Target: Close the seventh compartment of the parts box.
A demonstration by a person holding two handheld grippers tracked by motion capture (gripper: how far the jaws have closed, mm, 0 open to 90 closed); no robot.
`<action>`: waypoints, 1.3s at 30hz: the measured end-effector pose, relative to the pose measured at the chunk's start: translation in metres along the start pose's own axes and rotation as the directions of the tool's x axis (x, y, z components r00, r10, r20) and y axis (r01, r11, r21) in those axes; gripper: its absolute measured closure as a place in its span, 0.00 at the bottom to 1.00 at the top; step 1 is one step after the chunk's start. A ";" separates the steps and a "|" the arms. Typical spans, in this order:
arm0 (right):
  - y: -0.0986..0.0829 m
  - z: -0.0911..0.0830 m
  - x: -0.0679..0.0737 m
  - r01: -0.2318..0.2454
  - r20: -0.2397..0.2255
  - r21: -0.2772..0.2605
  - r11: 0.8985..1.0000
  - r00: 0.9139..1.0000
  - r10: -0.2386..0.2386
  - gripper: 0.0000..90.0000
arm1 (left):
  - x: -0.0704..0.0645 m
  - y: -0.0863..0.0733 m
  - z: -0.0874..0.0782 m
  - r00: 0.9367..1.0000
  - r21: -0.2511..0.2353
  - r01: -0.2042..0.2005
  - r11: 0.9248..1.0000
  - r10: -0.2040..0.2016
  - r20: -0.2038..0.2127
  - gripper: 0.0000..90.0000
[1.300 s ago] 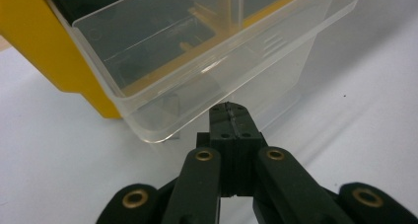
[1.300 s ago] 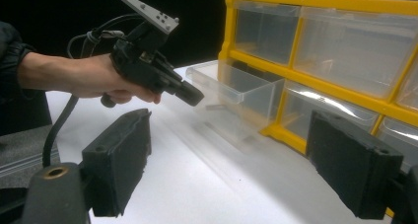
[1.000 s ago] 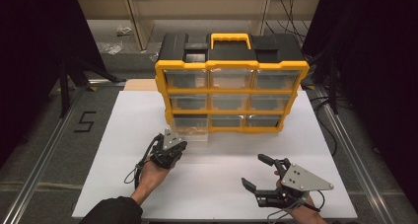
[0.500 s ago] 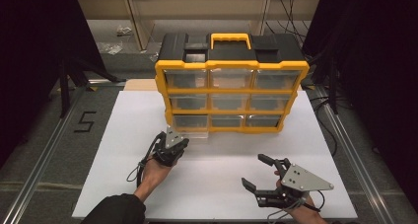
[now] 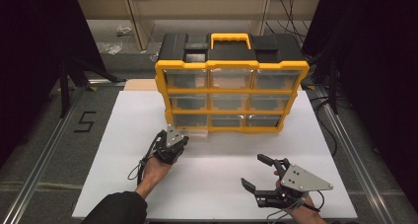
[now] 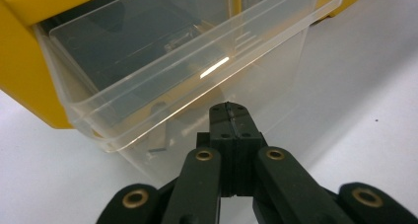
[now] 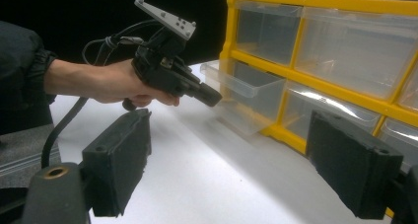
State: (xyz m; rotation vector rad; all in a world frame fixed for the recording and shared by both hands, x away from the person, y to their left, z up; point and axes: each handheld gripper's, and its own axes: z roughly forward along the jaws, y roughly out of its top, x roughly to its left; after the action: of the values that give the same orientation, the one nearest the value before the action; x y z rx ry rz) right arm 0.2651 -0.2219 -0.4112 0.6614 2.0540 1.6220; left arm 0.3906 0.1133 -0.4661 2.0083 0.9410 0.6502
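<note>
Clear drawer (image 6: 162,81): bottom-left slot of the yellow organiser (image 5: 231,93), partly pulled out. Left gripper (image 6: 230,116): jaws closed, empty, against the drawer front; push squarely. Right gripper (image 5: 260,173): wide open, idle, well clear.

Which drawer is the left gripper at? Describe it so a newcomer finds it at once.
Start at the yellow organizer cabinet at the back of the white table, with its three-by-three grid of clear drawers. Go to the bottom row, left column: that clear drawer is the one pulled out, its neighbours sitting flush, with the shut left gripper at its front wall.
</note>
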 end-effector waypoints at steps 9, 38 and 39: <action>0.000 0.000 0.000 -0.004 0.000 -0.002 1.000 1.000 0.004 0.20 | 0.005 0.001 0.007 1.000 -0.002 0.010 1.000 -0.010 -0.017 1.00; 0.000 -0.001 -0.001 -0.004 0.000 -0.004 1.000 1.000 0.004 0.20 | 0.018 0.001 0.021 0.997 -0.019 0.046 0.999 -0.047 -0.055 1.00; 0.000 -0.001 0.000 -0.004 0.000 -0.004 1.000 1.000 0.004 0.20 | 0.018 0.001 0.021 0.997 -0.020 0.047 0.999 -0.048 -0.056 1.00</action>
State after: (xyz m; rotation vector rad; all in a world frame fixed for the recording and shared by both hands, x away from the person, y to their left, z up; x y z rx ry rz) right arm 0.2649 -0.2227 -0.4105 0.6648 2.0507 1.6283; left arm 0.4168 0.1181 -0.4745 1.9542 1.0095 0.6900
